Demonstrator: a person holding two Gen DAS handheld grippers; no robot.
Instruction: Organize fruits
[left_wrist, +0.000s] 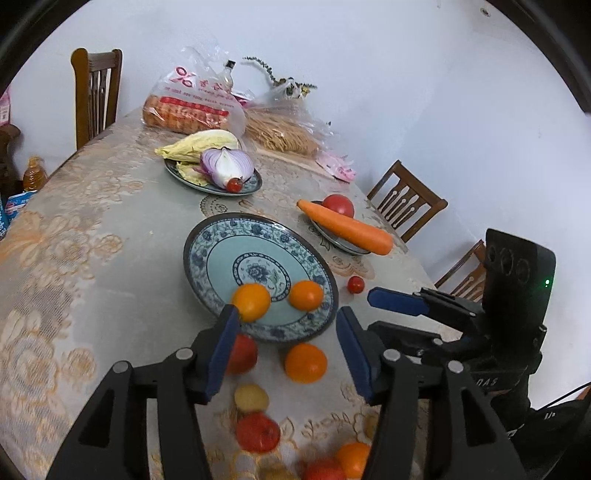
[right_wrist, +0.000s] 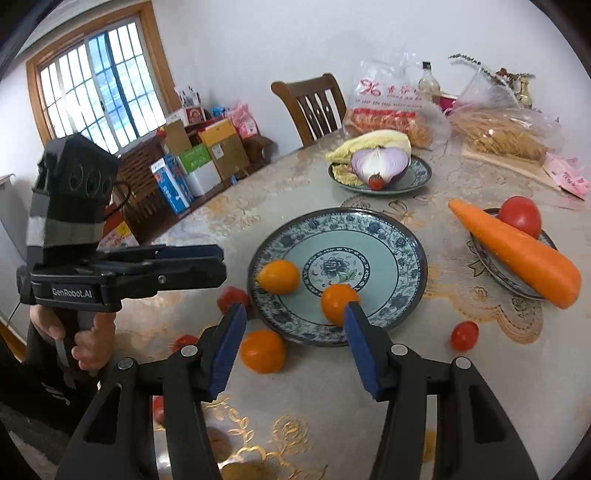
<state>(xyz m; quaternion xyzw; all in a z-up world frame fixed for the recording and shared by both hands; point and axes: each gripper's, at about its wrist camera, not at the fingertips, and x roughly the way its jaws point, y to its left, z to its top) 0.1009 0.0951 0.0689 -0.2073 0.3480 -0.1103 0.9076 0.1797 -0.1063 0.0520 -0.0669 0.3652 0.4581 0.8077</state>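
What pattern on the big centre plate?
Blue floral on pale teal plate, dark rim; right wrist view shows best.

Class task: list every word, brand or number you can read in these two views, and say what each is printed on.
"GenRobot.AI": side of the left claw.
"DAS": partial letters on the right claw body.
Red print on the bread bag: too blurred to read.
Boxes under the window: too small.

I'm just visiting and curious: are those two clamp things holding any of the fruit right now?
No. The left gripper and right gripper are both open with nothing between their fingers. Two oranges lie loose on the blue plate.
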